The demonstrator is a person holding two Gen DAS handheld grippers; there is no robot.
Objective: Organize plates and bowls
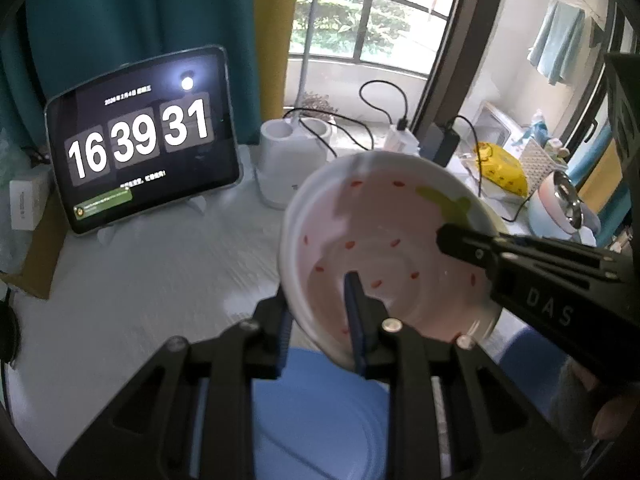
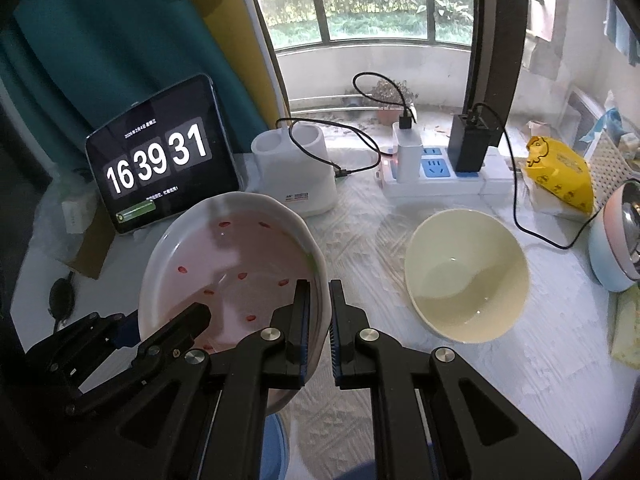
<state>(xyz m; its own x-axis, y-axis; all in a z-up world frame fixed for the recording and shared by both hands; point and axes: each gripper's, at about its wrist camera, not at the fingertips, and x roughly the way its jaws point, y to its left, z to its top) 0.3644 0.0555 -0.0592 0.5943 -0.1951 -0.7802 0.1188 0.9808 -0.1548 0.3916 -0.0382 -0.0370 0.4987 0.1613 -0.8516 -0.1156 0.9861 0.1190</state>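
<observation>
I held the strawberry-pattern dish (image 2: 224, 264) clear of the table (image 2: 360, 240) — my left gripper (image 1: 320, 312) pinched its near rim, my right gripper (image 2: 319, 320) clamped its right edge. Open tabletop lay between it and the cream bowl (image 2: 466, 276) at three o'clock; a blue plate (image 1: 320, 412) sat below at six.

The left claw (image 1: 320, 312) angles downward, its fingers nipped across the rim of the strawberry plate (image 1: 384, 240). The right claw (image 2: 319, 328) also tips down, pinching the opposite rim. At the frame edge, what seems a fingertip (image 1: 612, 416) shows, blurred.
</observation>
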